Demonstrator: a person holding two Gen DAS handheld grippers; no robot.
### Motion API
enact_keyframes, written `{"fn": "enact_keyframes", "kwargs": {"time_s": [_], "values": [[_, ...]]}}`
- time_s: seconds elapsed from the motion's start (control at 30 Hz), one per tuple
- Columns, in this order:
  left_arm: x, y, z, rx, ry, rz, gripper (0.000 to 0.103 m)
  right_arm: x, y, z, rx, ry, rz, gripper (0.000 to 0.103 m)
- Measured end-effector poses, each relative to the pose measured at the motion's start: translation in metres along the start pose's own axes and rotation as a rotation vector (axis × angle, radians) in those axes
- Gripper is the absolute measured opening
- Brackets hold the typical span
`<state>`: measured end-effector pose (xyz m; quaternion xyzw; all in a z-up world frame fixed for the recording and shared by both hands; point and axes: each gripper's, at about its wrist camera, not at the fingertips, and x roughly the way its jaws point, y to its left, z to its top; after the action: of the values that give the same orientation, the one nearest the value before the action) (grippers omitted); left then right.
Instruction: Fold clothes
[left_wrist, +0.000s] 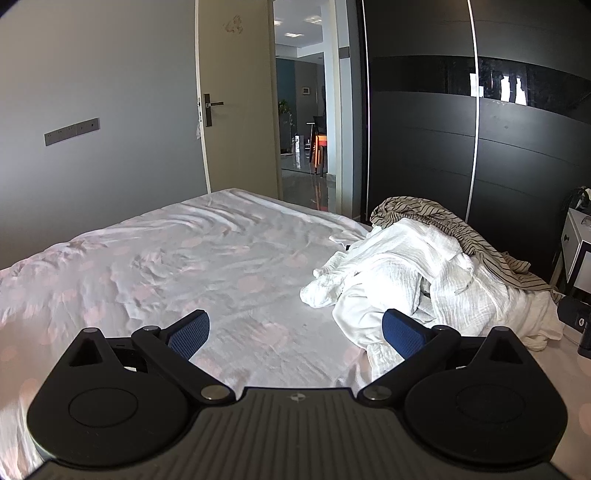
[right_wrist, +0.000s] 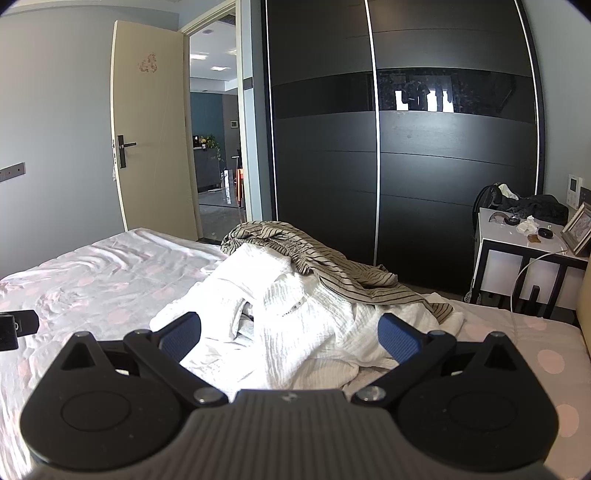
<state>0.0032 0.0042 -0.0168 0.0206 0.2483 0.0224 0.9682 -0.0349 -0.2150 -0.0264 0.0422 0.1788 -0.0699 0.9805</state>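
Left gripper (left_wrist: 295, 334): jaws spread wide apart, nothing between the 2 blue pads (left_wrist: 190, 334), held low above the bed sheet (left_wrist: 166, 266). Right-hand pad just in front of the near edge of the white garment (left_wrist: 402, 273), touching or not cannot be told.

Right gripper (right_wrist: 290, 332): also wide apart, gripping nothing, aimed straight at the clothes pile. White garment (right_wrist: 295, 314) crumpled between and beyond the 2 pads in that view, lying loose on the bed.

Farther out: striped garment (right_wrist: 332, 258), beige with dark lines, bunched behind and partly over the white one, trailing toward the right side of the bed; same striped garment (left_wrist: 424, 210) at the far side of the pile in the left view. Both unfolded, heaped on the right half of the mattress; left half only wrinkled sheet with pale pink dots.

Beyond the bed: dark sliding wardrobe (right_wrist: 406, 147) with 2 panels, cream door (right_wrist: 147, 129) standing open onto a hallway. White nightstand (right_wrist: 524, 258) at the right, cluttered with small items and a picture frame (right_wrist: 578, 229). Small black device (right_wrist: 16, 326) at the left edge of the right view, identity unclear.
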Motion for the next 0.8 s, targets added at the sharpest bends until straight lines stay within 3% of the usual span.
{"fn": "enact_keyframes", "kwargs": {"time_s": [0.43,0.7,0.8], "values": [[0.015,-0.008,0.0,0.035,0.036,-0.006,0.102,0.017,-0.013,-0.007,0.009,0.035,0.036,0.102],[0.055,0.007,-0.001,0.031,0.104,0.001,0.102,0.055,-0.025,-0.014,-0.08,0.027,0.032,0.102],[0.073,0.015,-0.001,0.026,0.132,0.009,0.101,0.079,-0.03,-0.011,-0.111,0.034,0.055,0.094]]}}
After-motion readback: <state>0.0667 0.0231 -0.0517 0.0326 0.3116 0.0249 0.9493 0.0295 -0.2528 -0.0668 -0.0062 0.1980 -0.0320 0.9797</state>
